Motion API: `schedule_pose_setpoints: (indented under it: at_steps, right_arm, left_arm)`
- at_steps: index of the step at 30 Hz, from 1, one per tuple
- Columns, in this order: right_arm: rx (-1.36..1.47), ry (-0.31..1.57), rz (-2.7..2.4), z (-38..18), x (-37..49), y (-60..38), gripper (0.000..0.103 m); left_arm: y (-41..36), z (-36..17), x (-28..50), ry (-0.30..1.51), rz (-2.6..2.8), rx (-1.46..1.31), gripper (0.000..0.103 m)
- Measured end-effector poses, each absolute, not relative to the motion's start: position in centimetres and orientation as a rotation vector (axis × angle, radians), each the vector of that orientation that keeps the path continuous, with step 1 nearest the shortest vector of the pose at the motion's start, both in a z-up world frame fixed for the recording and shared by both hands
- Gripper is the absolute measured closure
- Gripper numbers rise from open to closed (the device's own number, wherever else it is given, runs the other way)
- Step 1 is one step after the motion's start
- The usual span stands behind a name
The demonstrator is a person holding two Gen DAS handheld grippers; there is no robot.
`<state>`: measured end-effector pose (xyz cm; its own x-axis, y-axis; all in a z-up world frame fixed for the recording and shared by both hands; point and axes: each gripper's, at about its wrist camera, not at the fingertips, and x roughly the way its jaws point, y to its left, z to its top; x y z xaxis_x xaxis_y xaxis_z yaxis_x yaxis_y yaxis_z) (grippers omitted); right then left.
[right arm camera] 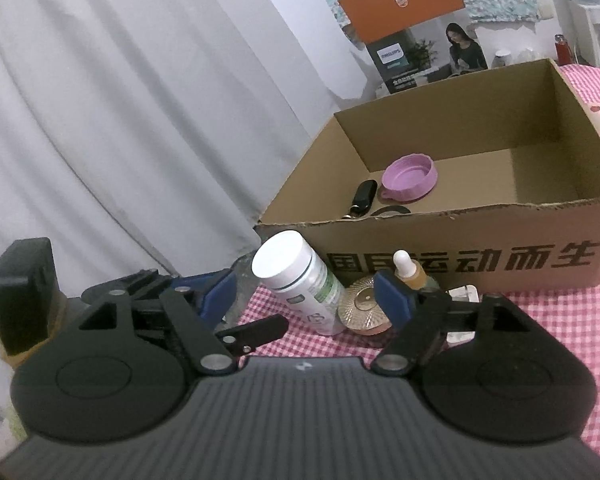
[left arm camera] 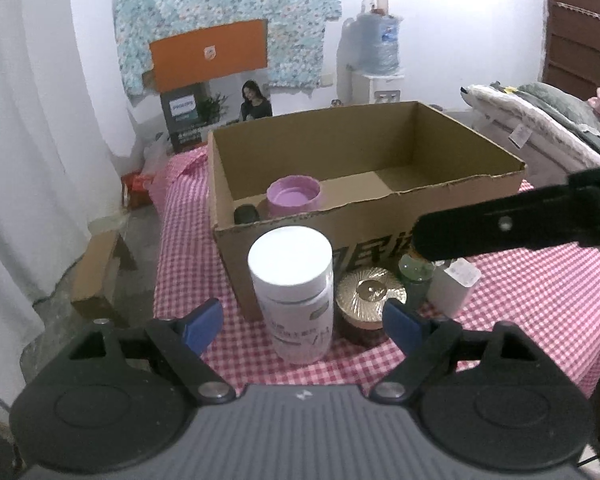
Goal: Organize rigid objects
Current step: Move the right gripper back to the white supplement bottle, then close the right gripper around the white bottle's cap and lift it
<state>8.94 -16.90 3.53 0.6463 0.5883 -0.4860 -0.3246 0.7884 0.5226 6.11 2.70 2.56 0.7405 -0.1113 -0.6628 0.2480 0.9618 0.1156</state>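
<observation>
Two grippers over a table with a pink-and-white checked cloth (left arm camera: 228, 360); open cardboard box (left arm camera: 440, 216) sits on it, printed characters on its near wall; white curtain (right arm camera: 100, 120) to one side, patterned blanket (left arm camera: 228, 12) hung on the far wall, orange-topped Philips carton (left arm camera: 208, 56) behind the box, water dispenser with big bottle (left arm camera: 380, 44) in the corner, bedding piled at right.

Left gripper (left arm camera: 304, 324) spread wide, nothing pinched; white supplement bottle (left arm camera: 294, 292) stands upright between its blue fingers, untouched; just beside it a gold ribbed-lid jar (left arm camera: 366, 300), then a small green glass bottle (left arm camera: 416, 280) and a white plug-like block (left arm camera: 452, 284), all in front of the box.

Right gripper (right arm camera: 306, 292) also spread, empty; jaws not pressing anything.

Inside the box: lilac plastic lid (right arm camera: 410, 176), upturned, and a black key fob (right arm camera: 364, 196); right view shows the fob whole plus a dark ring beside it, left view only its tip; right view shows a white dropper cap (right arm camera: 404, 262) on the amber bottle; left view shows the floor and bed.
</observation>
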Motion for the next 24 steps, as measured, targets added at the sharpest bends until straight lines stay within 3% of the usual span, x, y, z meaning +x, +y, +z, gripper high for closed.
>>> schedule_pose_setpoints:
  at_steps: [6,17,24]
  right_arm:
    - [0.387,0.708,0.547,3.0,10.3,-15.4,0.027]
    - [0.333,0.747,0.582,2.3,13.6,-12.2,0.031]
    - [0.342,0.77,0.58,1.8,15.3,-11.4,0.045]
  left_arm:
    - [2.6,1.4,7.2,0.692,-0.216,0.229,0.016]
    - [3.6,0.5,9.2,0.701,-0.246,0.193,0.039]
    - [4.0,0.1,10.0,0.707,-0.255,0.159,0.048]
